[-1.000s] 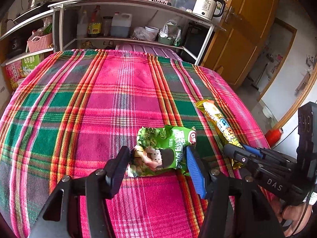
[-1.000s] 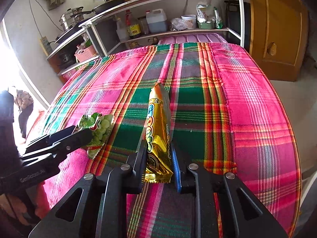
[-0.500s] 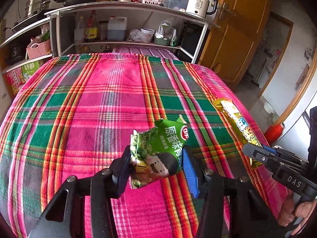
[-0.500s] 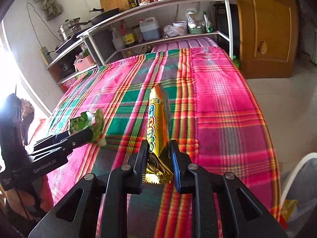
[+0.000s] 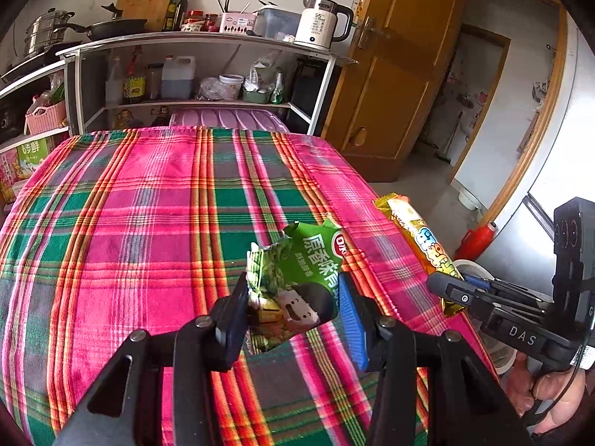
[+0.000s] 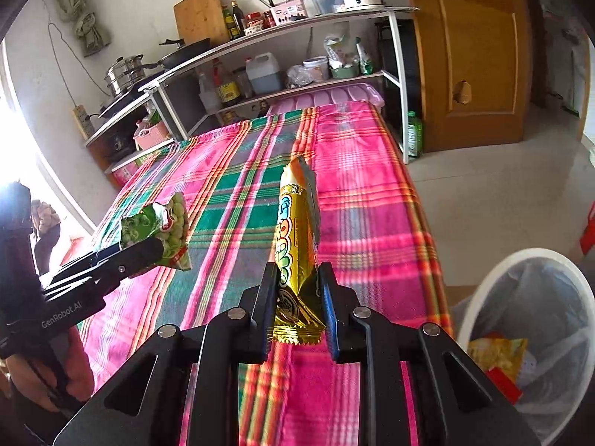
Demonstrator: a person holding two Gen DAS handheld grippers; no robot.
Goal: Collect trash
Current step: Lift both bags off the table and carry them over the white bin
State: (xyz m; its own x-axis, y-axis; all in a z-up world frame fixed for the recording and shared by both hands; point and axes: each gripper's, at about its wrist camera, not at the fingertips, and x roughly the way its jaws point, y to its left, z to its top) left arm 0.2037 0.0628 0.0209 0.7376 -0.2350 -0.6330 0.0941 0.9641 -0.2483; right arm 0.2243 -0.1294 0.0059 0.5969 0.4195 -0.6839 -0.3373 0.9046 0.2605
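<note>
My left gripper [image 5: 295, 306] is shut on a crumpled green snack bag [image 5: 303, 275], lifted clear of the plaid tablecloth [image 5: 148, 230]. The right wrist view shows that green bag [image 6: 161, 228] held at the left. My right gripper [image 6: 297, 295] is shut on the lower end of a long yellow snack wrapper [image 6: 297, 241], which stands upright above the cloth. The same yellow wrapper [image 5: 420, 241] shows at the right of the left wrist view. A white bin lined with a clear bag [image 6: 528, 334] stands on the floor at the lower right, with a few wrappers inside.
A shelf unit [image 5: 208, 74] with bottles, pots and a kettle [image 5: 321, 24] stands behind the table. A wooden door [image 6: 468, 55] is at the right, with a green bottle [image 6: 414, 135] on the floor beside it. A person's hand [image 5: 550, 394] holds the right tool.
The left jaws closed on the green bag and lifted it off the cloth. Both grippers rose and moved right with their wrappers; the bin came into the right wrist view.
</note>
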